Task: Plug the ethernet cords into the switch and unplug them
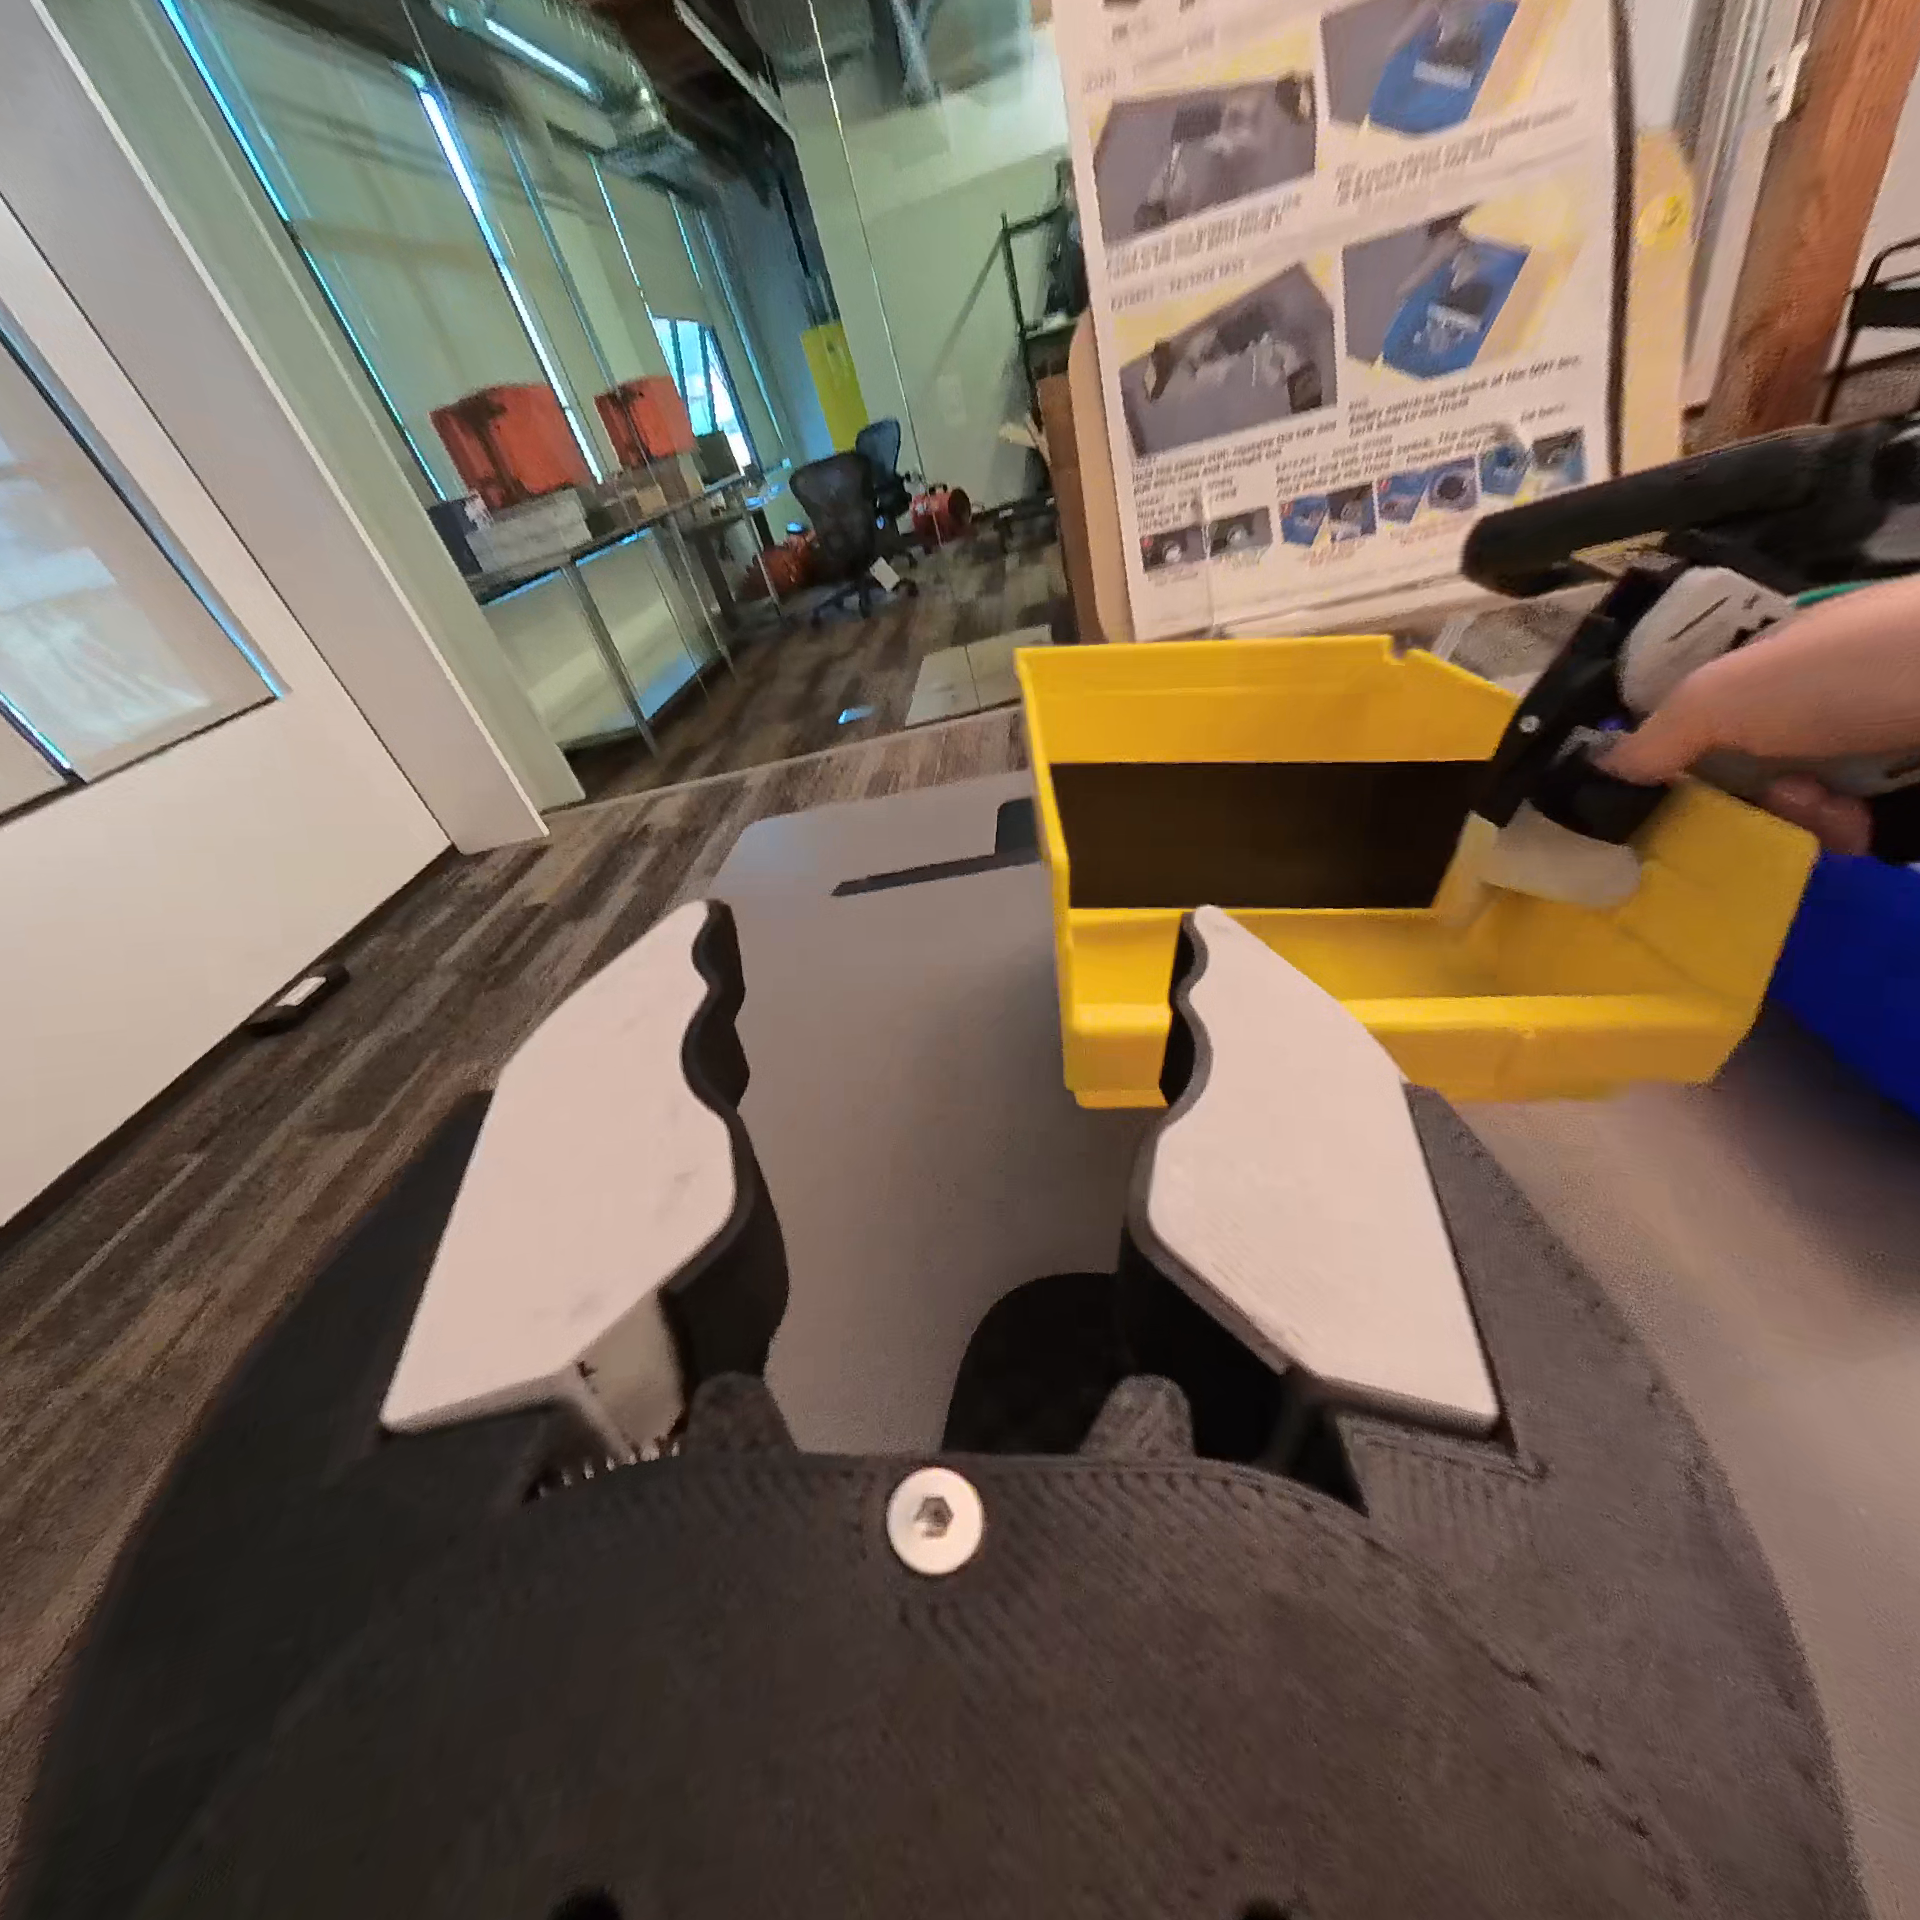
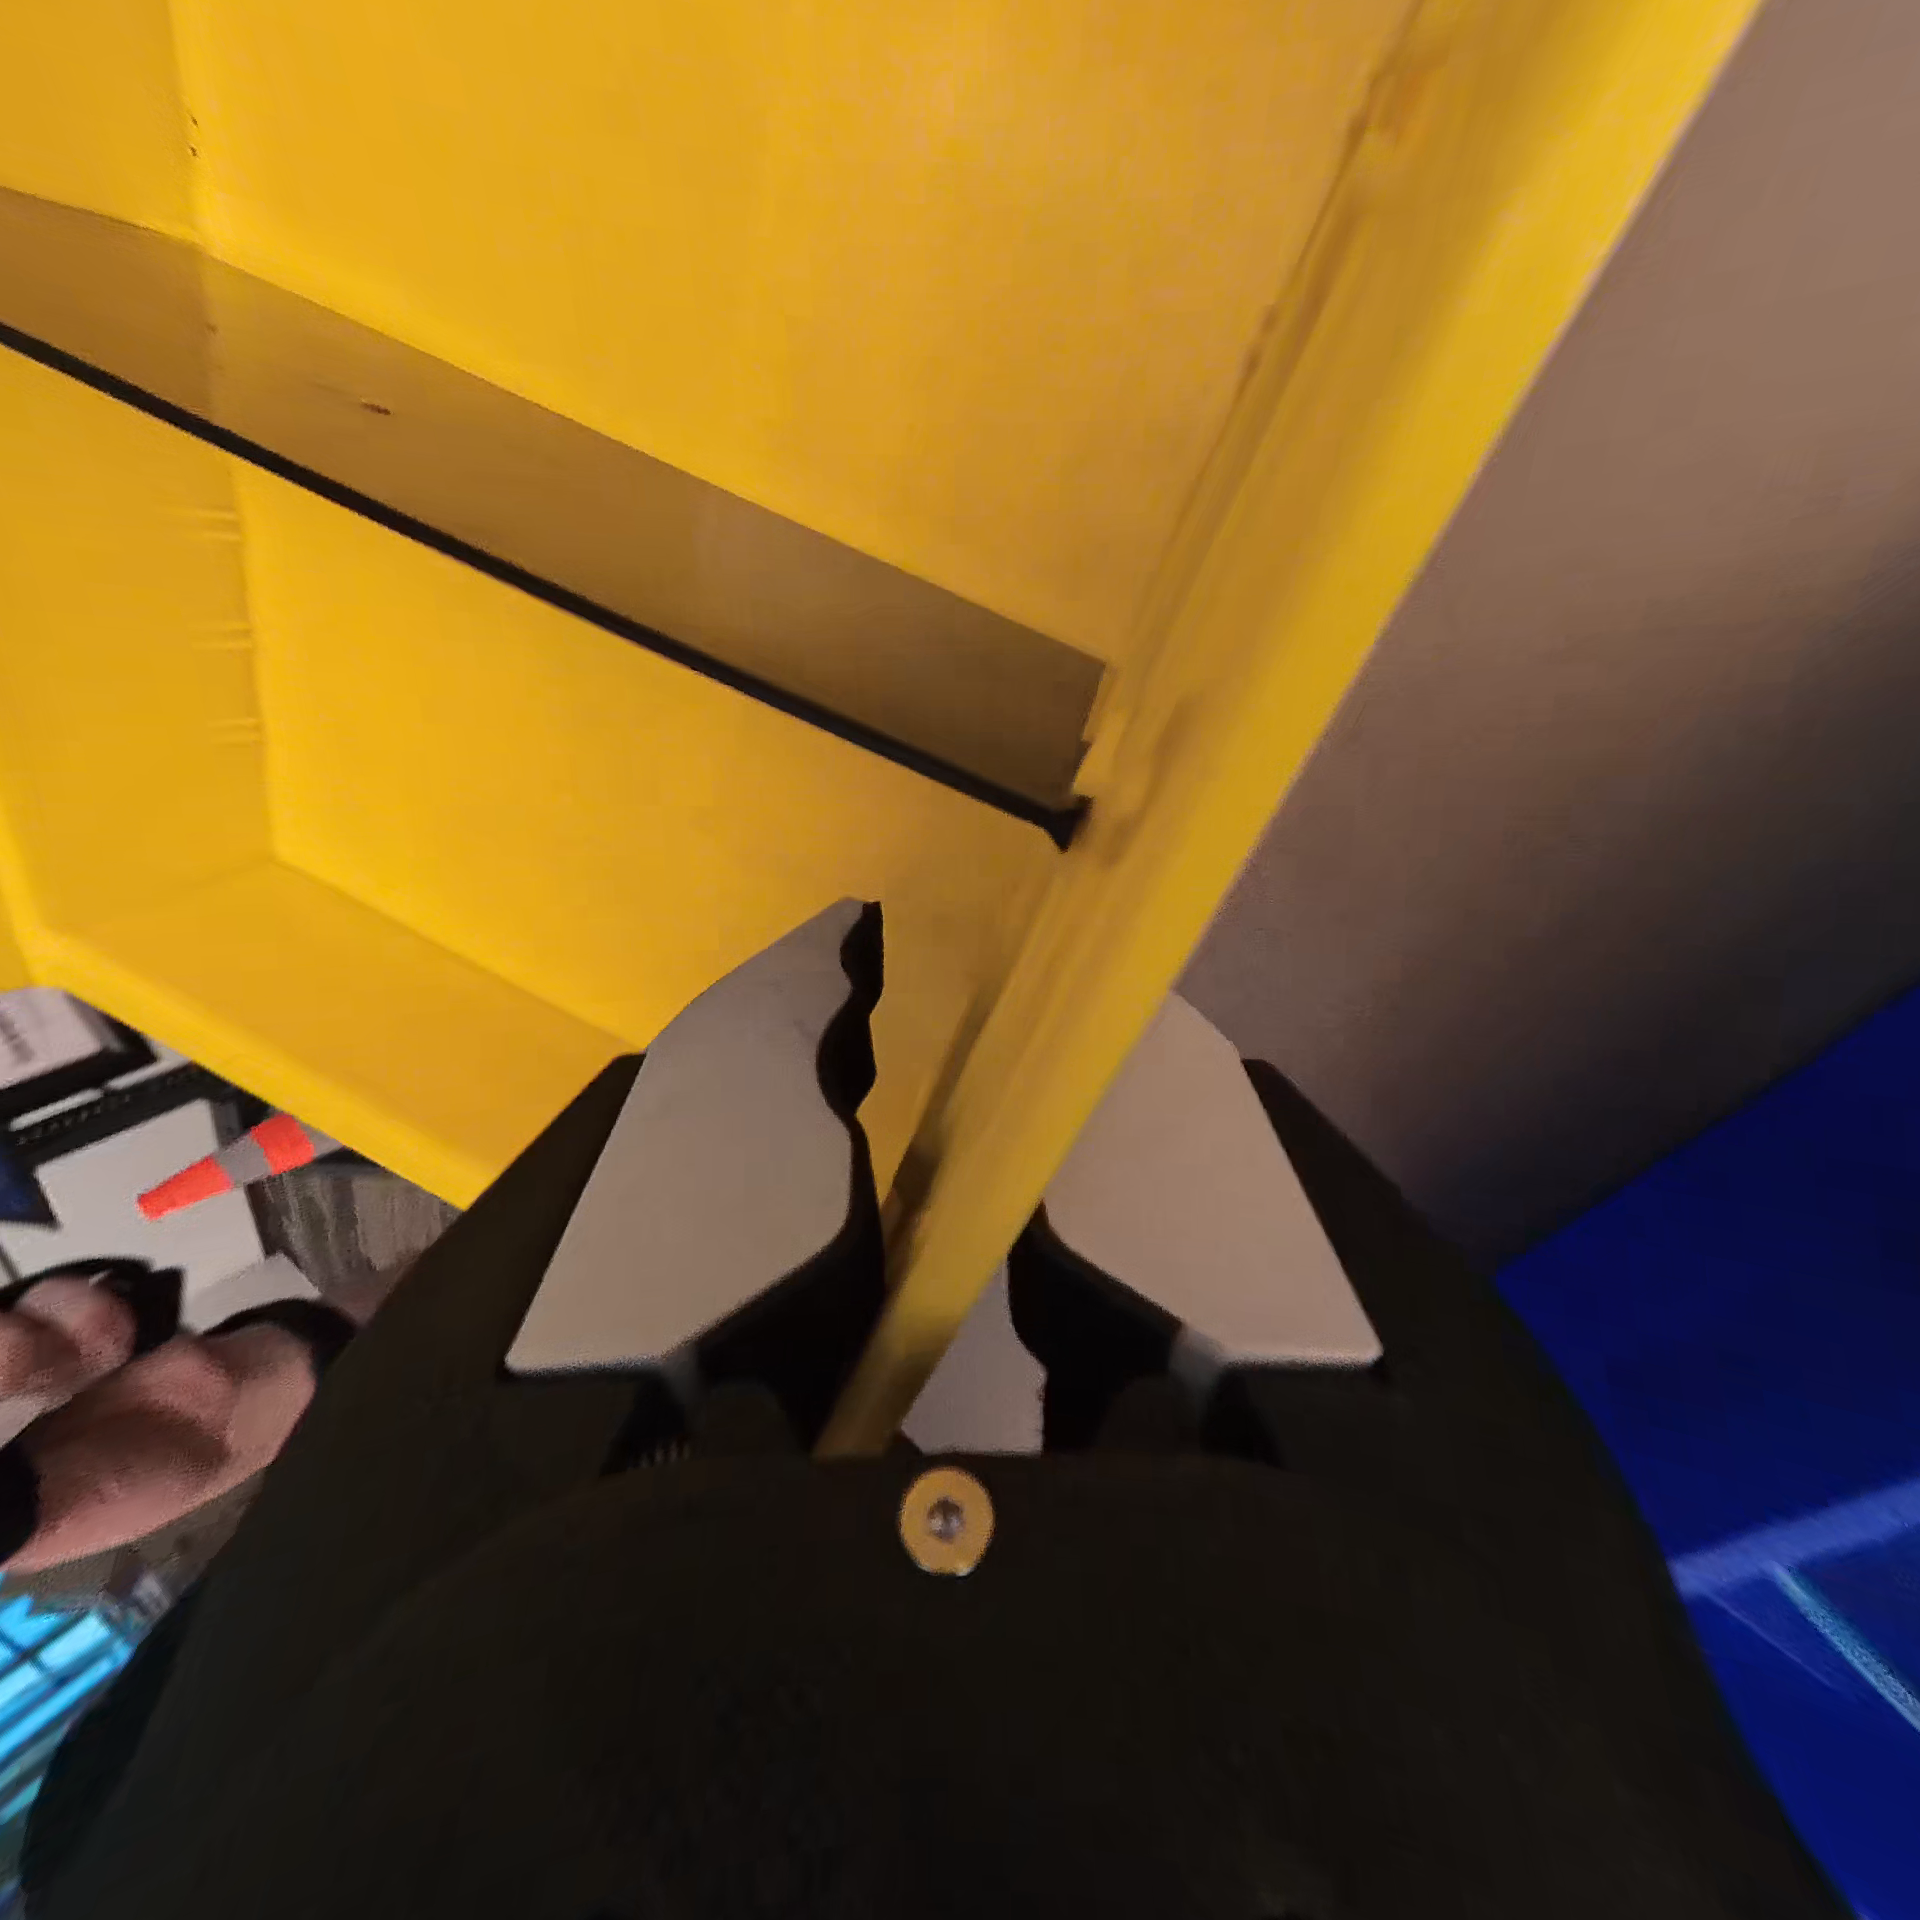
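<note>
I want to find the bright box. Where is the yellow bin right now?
In the left wrist view the yellow bin sits on the grey table, ahead and right of the open left gripper; the right gripper clamps its side wall, beside a blue bin.

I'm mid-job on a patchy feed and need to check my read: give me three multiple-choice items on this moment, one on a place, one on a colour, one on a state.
1. Where does the right gripper sit?
A. Astride the side wall of the yellow plastic bin
B. Flat on the grey tabletop
C. Inside the blue bin

2. What colour is the flat divider panel standing across the yellow bin?
A. White
B. Black
C. Orange

3. How is the left gripper?
A. Shut on a cord
B. Shut on the bin's rim
C. Open and holding nothing

Answers:
1 A: the right wrist view shows the yellow wall running between its two fingers.
2 B: the left wrist view shows a dark panel spanning the bin.
3 C: its fingers stand wide apart with only the grey tabletop between them.
</note>
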